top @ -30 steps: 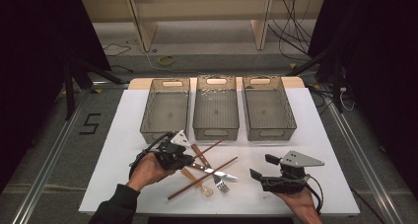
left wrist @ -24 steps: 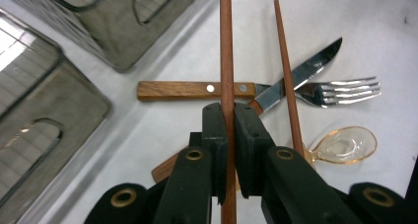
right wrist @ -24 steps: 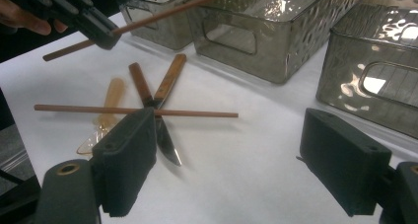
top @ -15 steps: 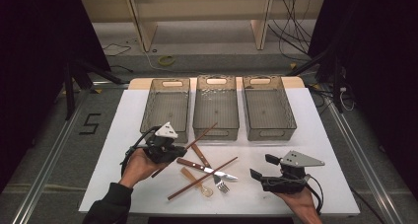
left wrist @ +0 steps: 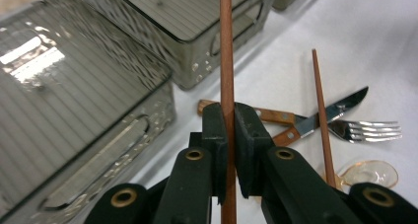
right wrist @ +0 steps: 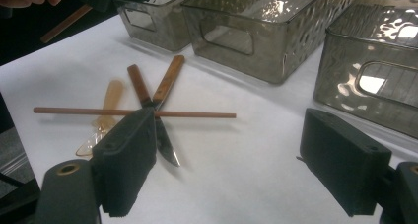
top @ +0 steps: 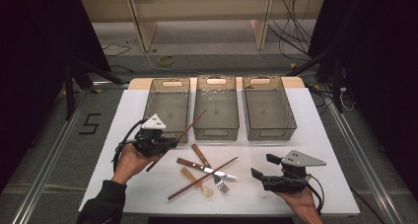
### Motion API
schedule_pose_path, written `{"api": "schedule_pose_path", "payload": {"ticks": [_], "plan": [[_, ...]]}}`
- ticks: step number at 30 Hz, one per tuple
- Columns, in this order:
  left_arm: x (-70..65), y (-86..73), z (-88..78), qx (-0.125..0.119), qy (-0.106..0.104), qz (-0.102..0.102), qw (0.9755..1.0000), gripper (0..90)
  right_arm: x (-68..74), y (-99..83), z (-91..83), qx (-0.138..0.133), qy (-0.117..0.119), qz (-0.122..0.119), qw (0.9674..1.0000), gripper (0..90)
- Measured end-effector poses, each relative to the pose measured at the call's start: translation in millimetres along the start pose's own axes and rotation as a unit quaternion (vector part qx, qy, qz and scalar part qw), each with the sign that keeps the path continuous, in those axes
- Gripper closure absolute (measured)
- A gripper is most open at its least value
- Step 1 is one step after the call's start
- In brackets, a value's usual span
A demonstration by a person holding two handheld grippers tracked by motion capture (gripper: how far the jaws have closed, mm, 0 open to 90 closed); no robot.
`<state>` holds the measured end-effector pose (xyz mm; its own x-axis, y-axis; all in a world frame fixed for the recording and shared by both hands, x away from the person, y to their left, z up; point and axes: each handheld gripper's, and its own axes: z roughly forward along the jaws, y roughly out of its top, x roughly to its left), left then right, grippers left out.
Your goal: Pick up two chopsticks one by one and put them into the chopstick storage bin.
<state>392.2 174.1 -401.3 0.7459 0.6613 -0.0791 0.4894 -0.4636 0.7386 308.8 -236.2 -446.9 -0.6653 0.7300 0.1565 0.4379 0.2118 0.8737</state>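
Left gripper (top: 170,142) at centre-left of high view, raised, jaws clamped tight, grey plate on top, cable trailing. Right gripper (top: 263,167) at lower right, jaws wide apart, hand beneath.

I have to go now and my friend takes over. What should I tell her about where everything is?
Left gripper: shut on one chopstick, held up off the table by the left bin.
Right gripper: open, holding nothing, low at the table's right front.
On the table: second chopstick, knife, fork, spoon, piled crosswise.
All three bins look empty, so nothing is sorted yet.
Left: probably drop the held chopstick in a bin, then pick up the rest.
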Motion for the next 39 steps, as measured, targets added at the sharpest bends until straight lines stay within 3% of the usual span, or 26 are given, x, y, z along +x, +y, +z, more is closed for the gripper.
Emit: {"api": "schedule_pose_path", "payload": {"ticks": [10,22,32,39], "plan": [[19.6,15.7,-10.4,-0.029,0.02,-0.02,0.9992,84.3,0.0,0.0,-0.2,-0.002,0.0,-0.001,1.0,22.7],[38.8,41.4,-12.4,-0.04,0.043,-0.022,0.998,84.3,0.0,-0.1,-0.2,-0.002,0.0,0.0,1.0,22.6],[64.4,60.7,-7.1,-0.043,0.069,-0.032,0.9962,84.2,-0.2,-0.3,0.5,0.0,0.002,0.001,1.0,22.6],[84.2,67.5,6.4,-0.037,0.091,-0.042,0.9943,84.2,-0.2,-0.7,1.4,0.003,0.002,0.001,1.0,22.5]]}}
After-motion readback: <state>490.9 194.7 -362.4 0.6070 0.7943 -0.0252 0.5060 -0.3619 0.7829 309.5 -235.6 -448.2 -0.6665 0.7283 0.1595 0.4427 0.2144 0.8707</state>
